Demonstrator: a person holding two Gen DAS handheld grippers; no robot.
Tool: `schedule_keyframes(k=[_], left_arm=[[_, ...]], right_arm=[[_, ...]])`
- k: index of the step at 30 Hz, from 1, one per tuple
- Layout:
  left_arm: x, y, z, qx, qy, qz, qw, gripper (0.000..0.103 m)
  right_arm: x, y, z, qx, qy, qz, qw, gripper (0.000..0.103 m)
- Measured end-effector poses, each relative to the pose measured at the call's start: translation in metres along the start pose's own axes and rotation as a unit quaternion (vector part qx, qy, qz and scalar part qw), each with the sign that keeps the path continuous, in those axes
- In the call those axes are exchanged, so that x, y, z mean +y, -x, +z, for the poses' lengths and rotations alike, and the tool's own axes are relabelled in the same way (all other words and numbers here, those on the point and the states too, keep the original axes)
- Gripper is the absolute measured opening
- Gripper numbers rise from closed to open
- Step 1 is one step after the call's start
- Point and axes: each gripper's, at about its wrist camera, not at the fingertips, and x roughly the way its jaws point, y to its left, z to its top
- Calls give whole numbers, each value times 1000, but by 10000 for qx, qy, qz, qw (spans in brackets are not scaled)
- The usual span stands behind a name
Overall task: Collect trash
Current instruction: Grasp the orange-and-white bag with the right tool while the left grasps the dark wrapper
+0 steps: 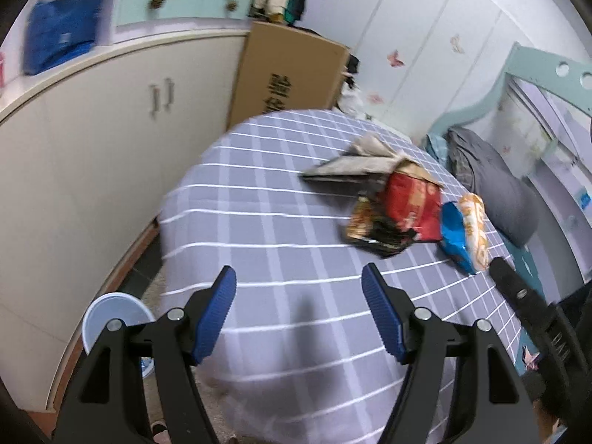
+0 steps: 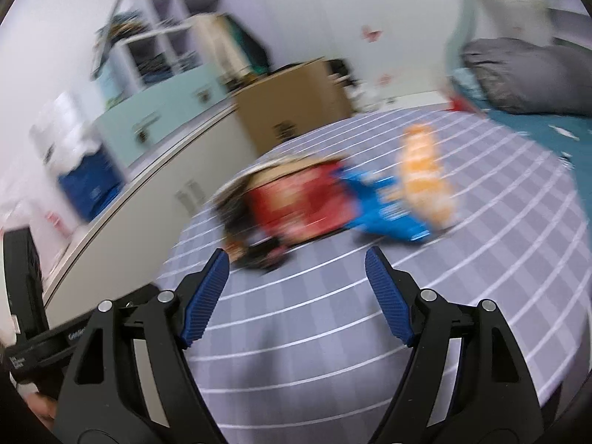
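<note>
Cream cabinets (image 1: 92, 155), white wardrobe (image 1: 425, 37), checked bedsheet (image 1: 277, 259).

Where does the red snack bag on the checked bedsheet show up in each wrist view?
Left wrist: red crinkled snack bag, right of centre, beyond the open jaws, above the black wrapper.
Right wrist: same bag, blurred, near centre, just past the fingertips.
Shared landmark: blue foil packet lying against its right side.

- The snack bags (image 1: 414, 211) lie in a heap on the bed (image 1: 281, 244), toward its far right side.
- A flat paper wrapper (image 1: 355, 166) lies just behind the heap, touching it.
- A cardboard box (image 1: 288, 70) stands behind the bed.
- A long cabinet (image 1: 92, 140) runs along the bed's left.
- A pillow (image 1: 495, 185) lies right of the heap.
- A bin (image 1: 111, 314), maybe, sits on the floor beside the bed's near left corner.
</note>
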Motion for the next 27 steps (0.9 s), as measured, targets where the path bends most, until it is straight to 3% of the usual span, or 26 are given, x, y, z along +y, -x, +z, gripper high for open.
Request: schedule_keyframes(k=[7,16,19,21,27], left_arm=[[-41,-46,19,202,-305,-127,9993,69],[-42,-82,35,382,-404,4,9985,68],[-43,-89,37,459,-443,-94,9979,47],[-43,-90,38,472,-406,-201,9979,39],[-44,-84,37,335,-376,-231,9985,17]], right_arm=[[-73,-12,25,-68,-711,-413,9966,75],[-108,-57,43,362,-1080,-277,9931,75],[-113,-66,45,497,-1172,-184,9917,75],[-115,-69,45,530,-1243,-133,9907,73],[-113,-77,48,719,-1193,-47,9902,39]])
